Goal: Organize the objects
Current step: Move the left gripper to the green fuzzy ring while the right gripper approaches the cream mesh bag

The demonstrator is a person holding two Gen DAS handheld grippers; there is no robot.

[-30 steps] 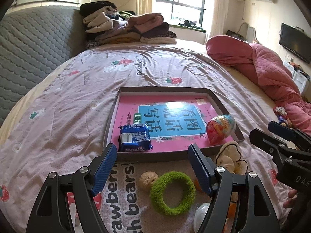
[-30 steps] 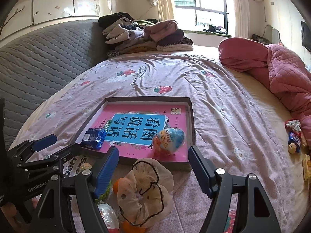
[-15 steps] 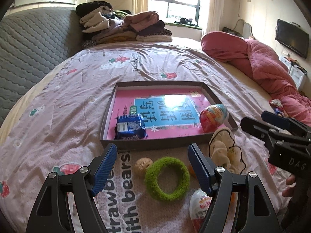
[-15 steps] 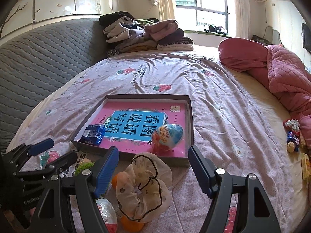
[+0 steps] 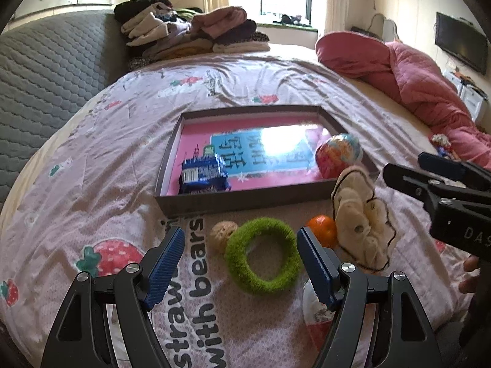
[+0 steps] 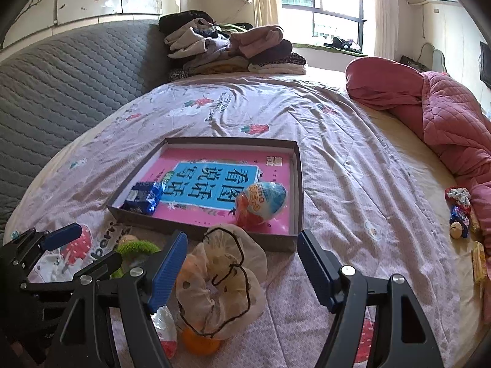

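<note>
A shallow brown box point(image 5: 245, 199) point(image 6: 296, 171) with a pink book inside lies on the bed. It holds a blue snack pack point(image 5: 202, 173) point(image 6: 144, 196) and a large foil egg point(image 5: 337, 153) point(image 6: 260, 204). In front of it lie a green fuzzy ring point(image 5: 264, 254) point(image 6: 135, 248), a walnut point(image 5: 222, 234), an orange point(image 5: 320, 230) point(image 6: 199, 342), a cream scrunchie point(image 5: 359, 214) point(image 6: 221, 282) and a second egg point(image 5: 316, 312) point(image 6: 167, 331). My left gripper point(image 5: 239, 263) is open above the ring. My right gripper point(image 6: 242, 271) is open above the scrunchie.
A pink quilt point(image 5: 414, 76) point(image 6: 445, 107) lies bunched on the right. Folded clothes point(image 5: 190, 36) point(image 6: 230, 46) are stacked at the bed's far end. A grey padded headboard point(image 6: 61, 76) runs along the left. Small toys point(image 6: 460, 214) lie by the quilt.
Both grippers have drawn back toward me, so the box looks farther away. The ring, walnut, orange and second egg now show more fully. Both stay open.
</note>
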